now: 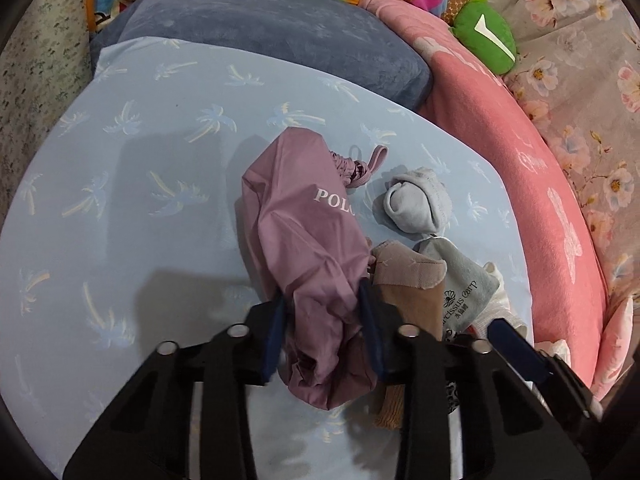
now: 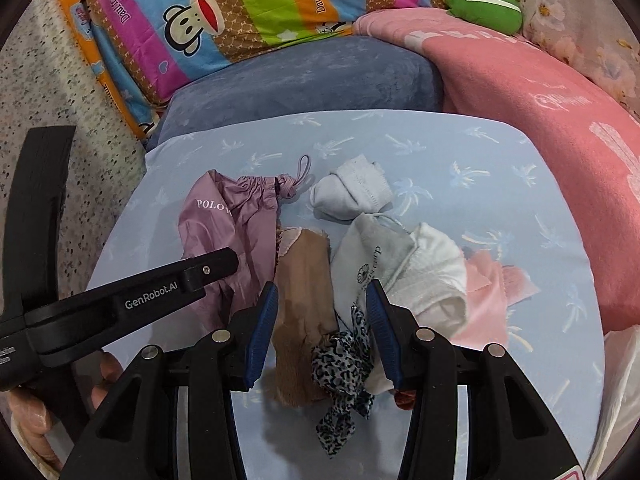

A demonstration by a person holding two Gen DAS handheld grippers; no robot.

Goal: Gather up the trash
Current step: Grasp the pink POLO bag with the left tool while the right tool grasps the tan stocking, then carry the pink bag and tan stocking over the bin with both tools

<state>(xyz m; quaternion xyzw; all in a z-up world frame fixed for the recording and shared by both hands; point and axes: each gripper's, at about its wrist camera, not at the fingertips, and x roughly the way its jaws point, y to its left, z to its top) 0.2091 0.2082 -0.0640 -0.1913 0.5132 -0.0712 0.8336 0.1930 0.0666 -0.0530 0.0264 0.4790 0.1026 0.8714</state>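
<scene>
A mauve drawstring pouch marked POLO (image 1: 304,236) lies on a light blue palm-print board (image 1: 120,200). My left gripper (image 1: 322,324) has its blue pads on both sides of the pouch's near end, closed on it. The pouch also shows in the right wrist view (image 2: 232,232). My right gripper (image 2: 322,324) is open, its pads straddling a tan stocking (image 2: 304,300) and a leopard-print cloth (image 2: 340,364). A grey rolled sock (image 2: 352,192), a grey printed cloth (image 2: 368,256), a white cloth (image 2: 432,276) and a pink cloth (image 2: 488,292) lie beside them.
A blue-grey cushion (image 2: 320,76), a pink blanket (image 2: 540,92), a striped monkey-print quilt (image 2: 240,12) and a green plush (image 2: 484,0) ring the board. The left gripper's body (image 2: 120,300) reaches in from the left in the right wrist view.
</scene>
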